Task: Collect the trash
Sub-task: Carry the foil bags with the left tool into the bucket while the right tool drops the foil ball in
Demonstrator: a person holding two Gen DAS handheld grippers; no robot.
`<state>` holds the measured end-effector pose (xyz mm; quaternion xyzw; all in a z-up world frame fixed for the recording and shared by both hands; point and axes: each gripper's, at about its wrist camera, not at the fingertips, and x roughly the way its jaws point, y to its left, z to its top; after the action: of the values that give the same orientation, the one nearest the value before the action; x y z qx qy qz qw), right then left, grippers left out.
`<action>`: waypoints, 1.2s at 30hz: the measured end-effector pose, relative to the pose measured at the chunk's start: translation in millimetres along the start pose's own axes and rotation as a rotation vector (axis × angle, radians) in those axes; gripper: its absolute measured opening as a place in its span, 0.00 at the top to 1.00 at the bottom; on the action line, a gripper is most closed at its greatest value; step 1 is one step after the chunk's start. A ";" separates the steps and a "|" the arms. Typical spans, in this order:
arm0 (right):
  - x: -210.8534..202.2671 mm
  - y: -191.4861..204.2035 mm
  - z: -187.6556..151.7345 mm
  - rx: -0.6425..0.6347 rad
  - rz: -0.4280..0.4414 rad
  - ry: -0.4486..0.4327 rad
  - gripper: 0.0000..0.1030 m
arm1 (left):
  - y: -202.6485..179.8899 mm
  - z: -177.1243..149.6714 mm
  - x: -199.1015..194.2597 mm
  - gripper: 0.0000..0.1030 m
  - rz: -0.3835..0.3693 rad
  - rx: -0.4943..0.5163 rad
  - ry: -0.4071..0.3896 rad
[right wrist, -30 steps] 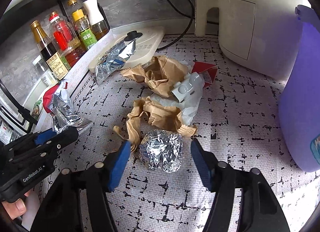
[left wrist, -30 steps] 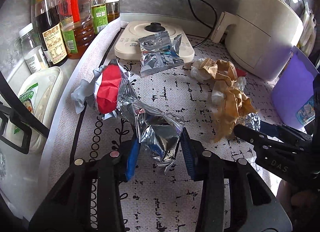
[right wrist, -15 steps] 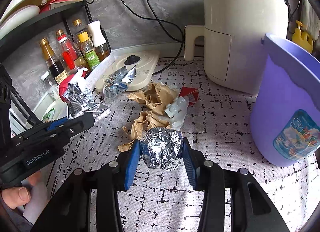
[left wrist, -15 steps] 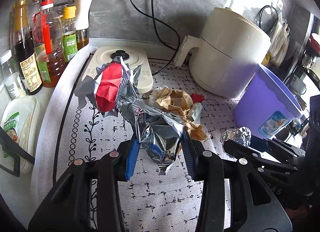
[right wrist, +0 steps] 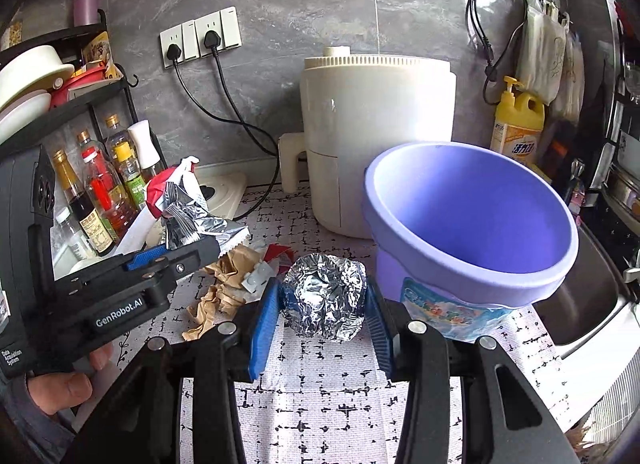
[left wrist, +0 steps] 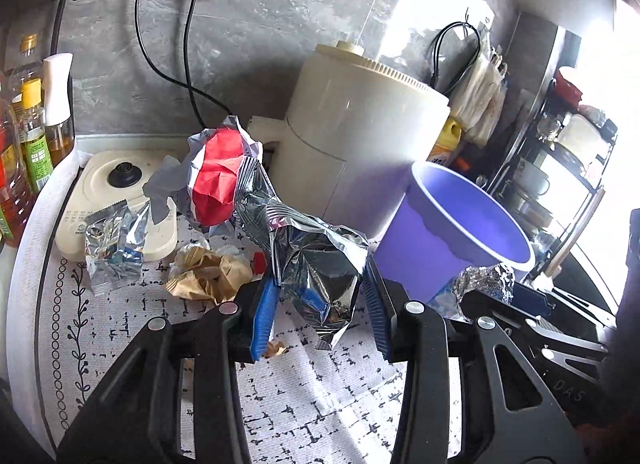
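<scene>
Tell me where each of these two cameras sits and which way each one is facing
Left wrist: sits behind the left tongs, looking forward and down over the mat at the purple bucket; the tongs clamp a crumpled snack wrapper, with the right tongs at its right edge.
Right wrist: sits behind the right tongs, facing the bucket and air fryer; they clamp a foil ball, with the left tongs and a hand at left.
Shared: bucket, air fryer, brown paper, foil ball, wrapper.

left gripper (left wrist: 318, 302) clamped, right gripper (right wrist: 320, 304) clamped (both raised)
</scene>
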<state>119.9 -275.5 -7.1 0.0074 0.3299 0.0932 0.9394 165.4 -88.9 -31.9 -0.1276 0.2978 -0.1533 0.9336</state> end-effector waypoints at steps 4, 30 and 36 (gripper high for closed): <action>-8.2 -19.0 5.2 0.026 -0.039 -0.017 0.60 | -3.2 18.3 4.9 0.61 0.000 -0.013 -0.029; -35.2 -104.3 31.3 0.099 -0.152 -0.094 0.59 | -97.1 49.1 82.6 0.60 -0.258 -0.080 0.057; -30.3 -122.9 31.6 0.116 -0.163 -0.084 0.59 | -119.8 44.8 98.1 0.49 -0.272 -0.044 0.076</action>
<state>137.2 -400.2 27.1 0.0387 0.2945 -0.0031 0.9549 243.0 -228.1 -7.7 -0.1813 0.3164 -0.2768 0.8891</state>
